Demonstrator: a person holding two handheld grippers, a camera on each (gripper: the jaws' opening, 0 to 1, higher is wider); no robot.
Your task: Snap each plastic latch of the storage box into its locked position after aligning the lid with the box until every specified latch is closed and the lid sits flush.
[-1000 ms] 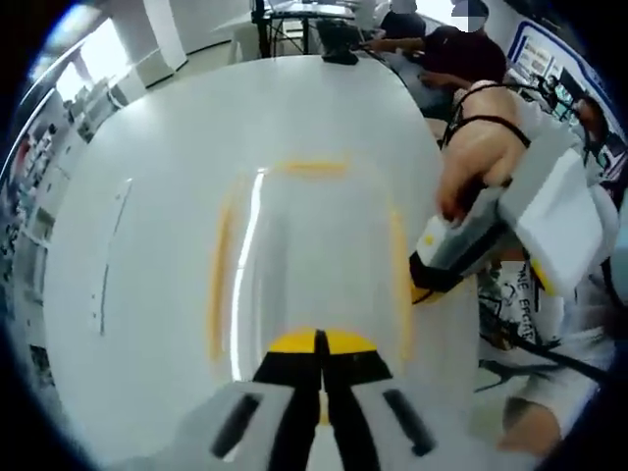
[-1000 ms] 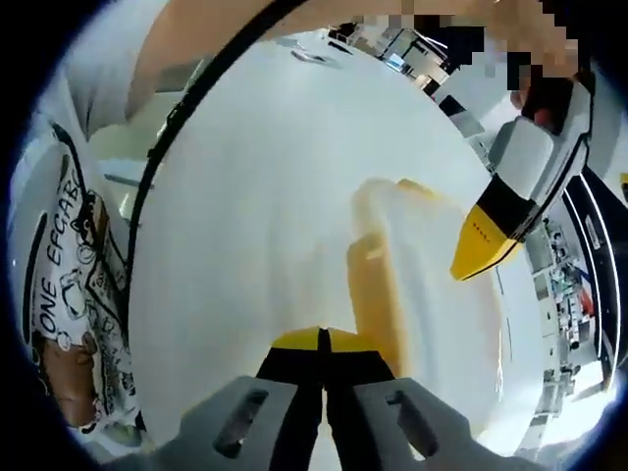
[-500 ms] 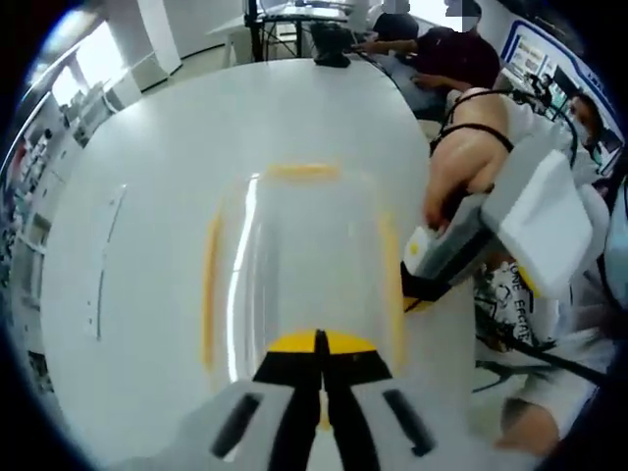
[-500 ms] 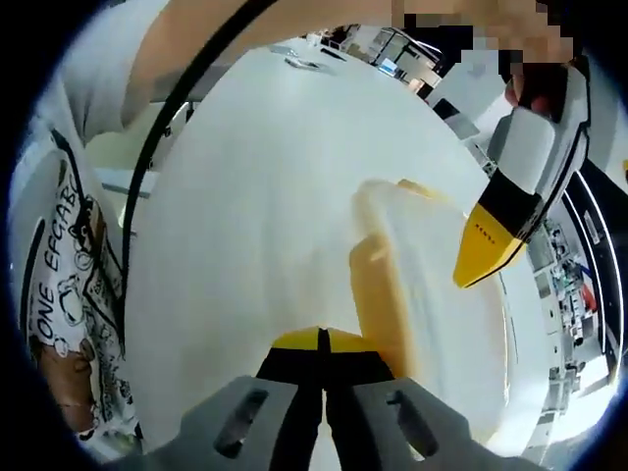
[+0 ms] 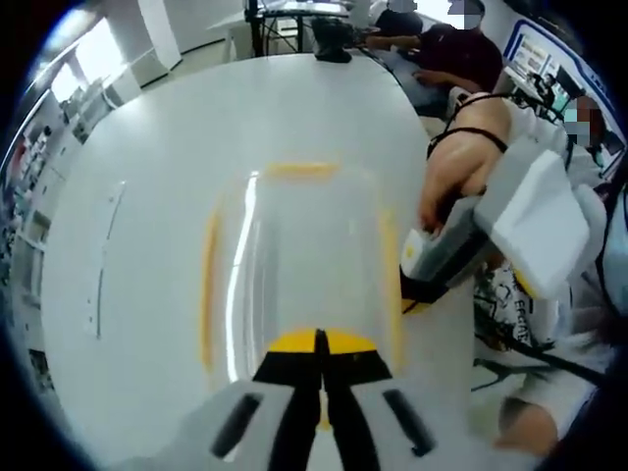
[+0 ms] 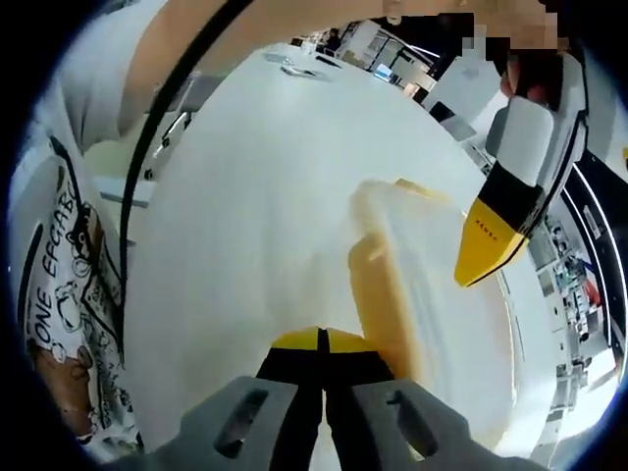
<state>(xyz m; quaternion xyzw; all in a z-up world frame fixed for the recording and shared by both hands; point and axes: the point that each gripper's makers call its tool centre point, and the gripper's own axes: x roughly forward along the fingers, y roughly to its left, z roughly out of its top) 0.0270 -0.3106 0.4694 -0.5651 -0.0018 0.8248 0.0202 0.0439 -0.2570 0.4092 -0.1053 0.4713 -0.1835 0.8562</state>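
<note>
**Both grippers poised over the box, side latch right under the right tip**

Here's the box (image 5: pixel 299 265), clear with yellow latches, sitting on the white desk (image 5: pixel 147 167) straight ahead of the left gripper (image 5: pixel 319 345). That gripper's jaws are pressed together, holding nothing, tips just at the near end latch (image 5: pixel 319 341). The box's long axis runs away from the left gripper, toward the far end latch (image 5: pixel 304 169).

Over to the right gripper (image 6: pixel 322 343): jaws together too, empty, and the yellow side latch (image 6: pixel 378 304) lies just ahead and slightly to the right of its tips, the strip running straight away from it. In the left gripper view that same gripper's tip (image 5: pixel 417 289) sits against the box's right flank, at or very near the latch there; contact I can't confirm.

The left gripper hangs over the lid (image 6: pixel 442 285) in the right gripper view, apart from it.

My read: the right gripper is nearer the side latch, so a press inward toward the box looks like the next call. The opposite side latch (image 5: pixel 209 285) sits well off from both.
</note>
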